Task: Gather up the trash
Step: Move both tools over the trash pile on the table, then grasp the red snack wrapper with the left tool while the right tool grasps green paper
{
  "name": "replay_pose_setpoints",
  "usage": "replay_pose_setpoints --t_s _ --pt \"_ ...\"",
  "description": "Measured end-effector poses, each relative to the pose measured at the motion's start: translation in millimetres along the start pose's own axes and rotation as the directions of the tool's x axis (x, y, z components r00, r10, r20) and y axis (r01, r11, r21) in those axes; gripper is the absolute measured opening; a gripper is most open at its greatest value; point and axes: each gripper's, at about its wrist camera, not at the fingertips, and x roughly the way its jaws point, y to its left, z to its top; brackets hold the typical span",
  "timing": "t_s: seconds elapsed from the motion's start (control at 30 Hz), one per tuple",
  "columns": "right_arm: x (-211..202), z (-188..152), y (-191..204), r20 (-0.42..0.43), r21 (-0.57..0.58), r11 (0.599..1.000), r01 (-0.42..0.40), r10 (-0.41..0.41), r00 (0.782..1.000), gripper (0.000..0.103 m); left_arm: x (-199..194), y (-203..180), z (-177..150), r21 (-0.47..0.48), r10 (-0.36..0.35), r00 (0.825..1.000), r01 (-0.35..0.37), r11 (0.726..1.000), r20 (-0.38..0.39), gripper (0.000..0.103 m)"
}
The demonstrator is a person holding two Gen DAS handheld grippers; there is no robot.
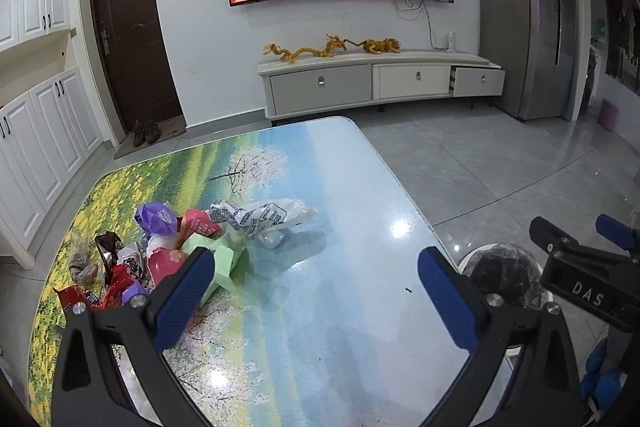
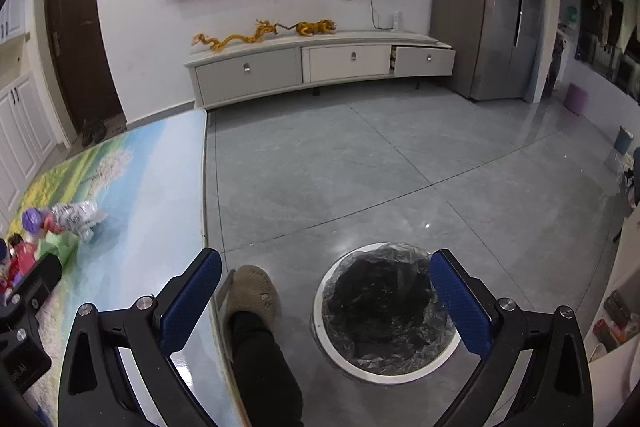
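While the table (image 1: 360,187) with its printed landscape top takes up most of the left wrist view, the trash on it sits bunched at its left side, so the collecting looks barely begun. Off the table's right edge, on the grey tiled floor, stands the round bin (image 2: 386,311) with a white rim and a dark plastic liner; as far as the right wrist view shows, the liner holds nothing clearly recognisable, though its bottom is too dark to be sure.

Next in size is the heap of wrappers (image 1: 132,259): red and pink packets, a purple one, a brown twisted one, all touching or overlapping. A crumpled green paper (image 1: 224,259) lies at the heap's right edge, and a clear printed plastic bag (image 1: 260,217) rests just beyond it, toward the table's middle.

Both tools are empty. The left gripper (image 1: 316,303) hangs over the table with its jaws spread wide, its left finger just in front of the green paper, nothing between the pads. The right gripper (image 2: 326,303) is likewise wide open and holds nothing, poised above the floor with the bin between its fingers in view and a slippered foot (image 2: 252,293) beside the table edge.

By my judgement, every piece seen is still to be carried over.
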Motion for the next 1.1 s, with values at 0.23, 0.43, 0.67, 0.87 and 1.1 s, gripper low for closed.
replay_pose_setpoints --t_s 0.23,0.43,0.67,0.87,1.1 --pt "-13 7 18 -0.012 -0.039 0.998 -0.044 0.044 0.999 0.103 -8 27 -4 -0.032 -0.039 0.999 0.039 0.999 0.027 0.102" --pt "-26 12 57 0.025 -0.137 0.984 -0.114 0.118 0.993 0.103 -21 79 -15 -0.086 -0.034 0.998 0.038 0.996 0.046 0.102" --pt "-30 6 98 0.0 -0.158 0.937 -0.311 0.315 0.949 0.103 -34 164 -41 -0.18 0.067 0.997 -0.061 0.982 0.026 0.102" --pt "-35 -5 150 -0.095 -0.204 0.859 -0.469 0.46 0.883 0.094 -25 232 -69 -0.232 0.134 0.989 -0.144 0.962 -0.059 0.093" --pt "-4 -11 200 -0.252 -0.186 0.779 -0.599 0.551 0.796 0.069 0 268 -85 -0.276 0.065 0.989 -0.099 0.956 -0.13 0.074"
